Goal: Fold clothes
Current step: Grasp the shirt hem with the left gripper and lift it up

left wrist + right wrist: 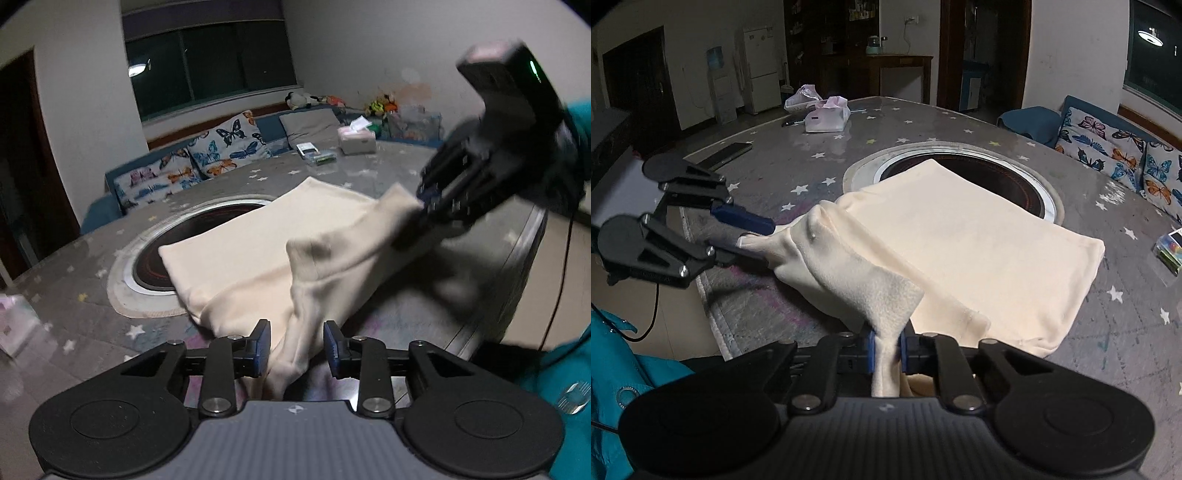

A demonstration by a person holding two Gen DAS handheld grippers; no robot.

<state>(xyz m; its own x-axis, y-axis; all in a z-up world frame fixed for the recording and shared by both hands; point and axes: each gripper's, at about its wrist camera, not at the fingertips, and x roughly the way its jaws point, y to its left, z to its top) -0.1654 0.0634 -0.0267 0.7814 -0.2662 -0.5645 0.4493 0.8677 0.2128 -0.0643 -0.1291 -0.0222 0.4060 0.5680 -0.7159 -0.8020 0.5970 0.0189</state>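
A cream fleece garment [258,236] [960,236] lies folded on the grey star-patterned table [74,295] [812,147], partly over a round black insert [155,266] [997,177]. Its near edge is lifted into a ridge between the two grippers. My left gripper [297,345] [750,230] is open, its fingers wide apart with one bunched corner of the garment lying between them. My right gripper [888,349] [424,210] is shut on the other corner, held above the table's near edge.
A pink tissue pack [356,142] [827,118] and a dark phone [727,153] lie on the far side of the table. A small box [1171,251] sits at the right. Butterfly cushions [229,147] [1108,147] line a sofa behind. A teal jacket [613,369] is close by.
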